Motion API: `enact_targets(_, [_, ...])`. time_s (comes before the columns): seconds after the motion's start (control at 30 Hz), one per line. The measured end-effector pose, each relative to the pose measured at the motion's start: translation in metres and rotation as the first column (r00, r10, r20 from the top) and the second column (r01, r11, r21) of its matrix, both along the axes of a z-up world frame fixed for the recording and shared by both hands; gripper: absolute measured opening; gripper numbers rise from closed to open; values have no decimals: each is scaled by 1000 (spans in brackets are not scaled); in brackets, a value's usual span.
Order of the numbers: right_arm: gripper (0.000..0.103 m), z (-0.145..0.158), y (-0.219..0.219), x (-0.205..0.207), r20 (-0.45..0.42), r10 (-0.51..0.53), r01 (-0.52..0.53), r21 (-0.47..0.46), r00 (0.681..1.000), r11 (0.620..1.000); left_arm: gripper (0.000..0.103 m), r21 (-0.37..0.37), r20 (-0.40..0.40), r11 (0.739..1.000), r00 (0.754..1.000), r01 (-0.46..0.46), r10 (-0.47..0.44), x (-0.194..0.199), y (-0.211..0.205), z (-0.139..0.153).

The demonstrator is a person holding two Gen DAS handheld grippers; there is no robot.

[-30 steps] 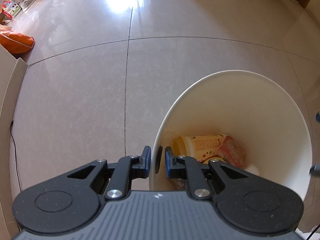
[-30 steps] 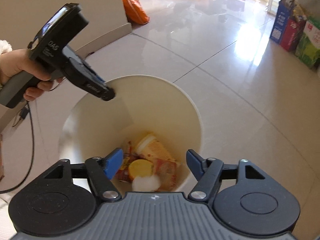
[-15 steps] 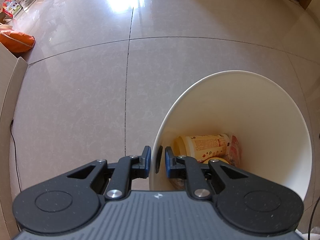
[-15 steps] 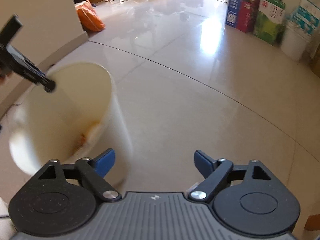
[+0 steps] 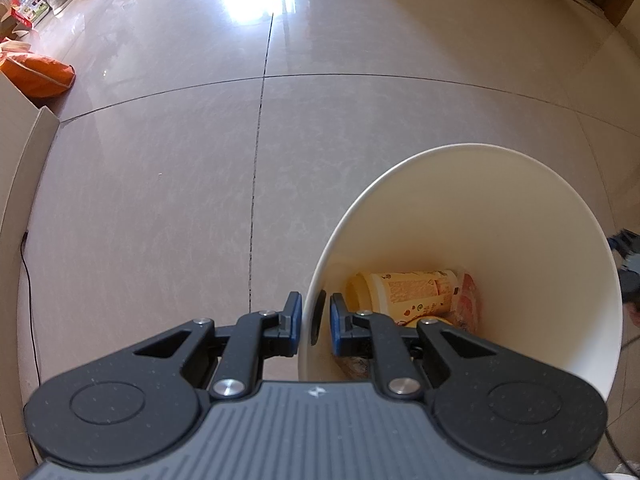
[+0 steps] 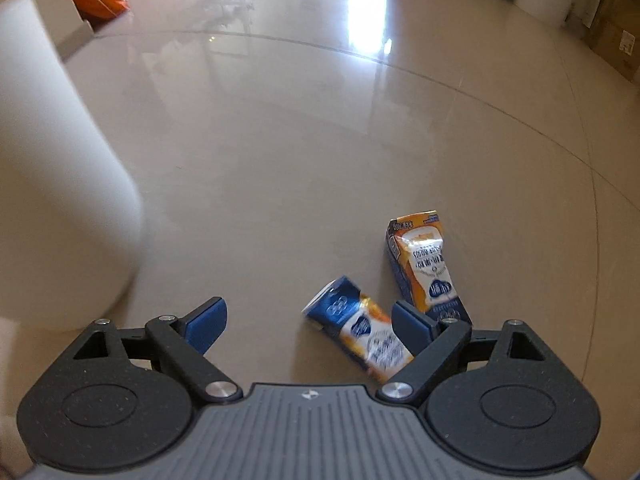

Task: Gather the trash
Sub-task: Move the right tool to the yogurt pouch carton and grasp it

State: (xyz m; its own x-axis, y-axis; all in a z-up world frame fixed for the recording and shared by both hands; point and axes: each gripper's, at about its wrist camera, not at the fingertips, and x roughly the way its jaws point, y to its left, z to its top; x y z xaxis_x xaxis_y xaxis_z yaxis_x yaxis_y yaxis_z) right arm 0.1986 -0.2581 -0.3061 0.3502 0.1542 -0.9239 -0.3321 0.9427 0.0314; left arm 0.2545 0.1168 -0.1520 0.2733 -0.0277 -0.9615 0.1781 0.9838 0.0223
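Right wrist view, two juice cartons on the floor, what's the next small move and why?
Probably shift the right tool slightly right and lower it over the nearer carton. Its jaws stand open and empty, and that carton lies on the floor against the right finger rather than centred between them.

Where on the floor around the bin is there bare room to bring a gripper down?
The tiles left of the white bin, out to the cardboard wall, are bare. Between the bin and the two drink cartons lies open floor. It is crowded only at the cartons, by the open right gripper.
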Motion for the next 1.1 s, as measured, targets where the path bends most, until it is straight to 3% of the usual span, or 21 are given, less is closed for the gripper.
enact_targets(0.2, [92,-41,17,21,-16,39,-41,-103,999,994,13,6,-1,1000,1000,-5,5,1,-2,0])
enact_targets(0.37, [93,-66,19,26,-100,36,-50,-141,994,989,13,1,-2,1000,1000,-4,4,1,-1,0])
enact_targets(0.57, [93,-65,11,12,-179,33,-47,-76,983,996,13,-7,2,1000,1000,-4,4,0,1,0])
enact_targets(0.7, [85,-67,12,13,-192,38,-52,-69,981,996,13,-6,1,1000,1000,-3,3,0,1,0])
enact_targets(0.9, [79,-72,0,22,-221,-71,66,-28,973,997,13,3,1,1000,1000,3,-3,1,-1,0])
enact_targets(1.1, [64,-73,-15,27,-276,-227,236,-1,934,972,13,2,3,1000,1000,3,-3,0,-2,0])
